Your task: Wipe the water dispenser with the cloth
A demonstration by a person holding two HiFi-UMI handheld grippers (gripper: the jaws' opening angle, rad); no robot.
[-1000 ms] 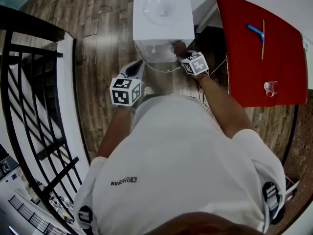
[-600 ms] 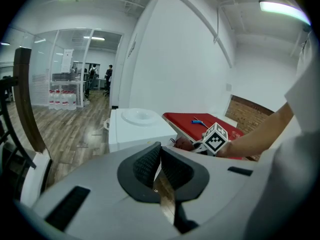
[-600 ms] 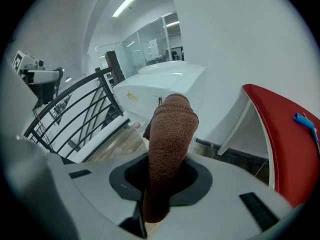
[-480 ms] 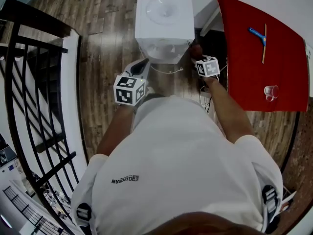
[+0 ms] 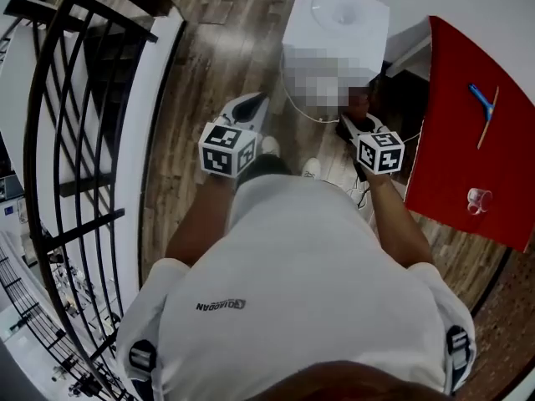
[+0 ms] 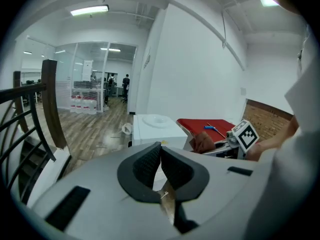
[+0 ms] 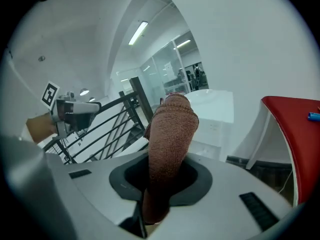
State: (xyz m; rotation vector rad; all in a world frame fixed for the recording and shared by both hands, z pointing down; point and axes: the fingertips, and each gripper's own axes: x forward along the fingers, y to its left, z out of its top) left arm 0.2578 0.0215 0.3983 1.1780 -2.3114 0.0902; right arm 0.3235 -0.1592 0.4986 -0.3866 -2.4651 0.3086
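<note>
Wood-plank floor (image 5: 201,65) by a stair railing (image 5: 75,140): I am facing the white water dispenser (image 5: 336,25), my right gripper (image 7: 167,176) clamping the brown cloth (image 7: 171,129) just short of it and my left gripper (image 6: 161,160) closed on nothing; dragging could be tugging the cloth free

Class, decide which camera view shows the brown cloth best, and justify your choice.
The right gripper view: the cloth fills the centre, clamped in the right gripper, with its weave visible. The left gripper view shows it small and off to the side; the head view barely shows it.
</note>
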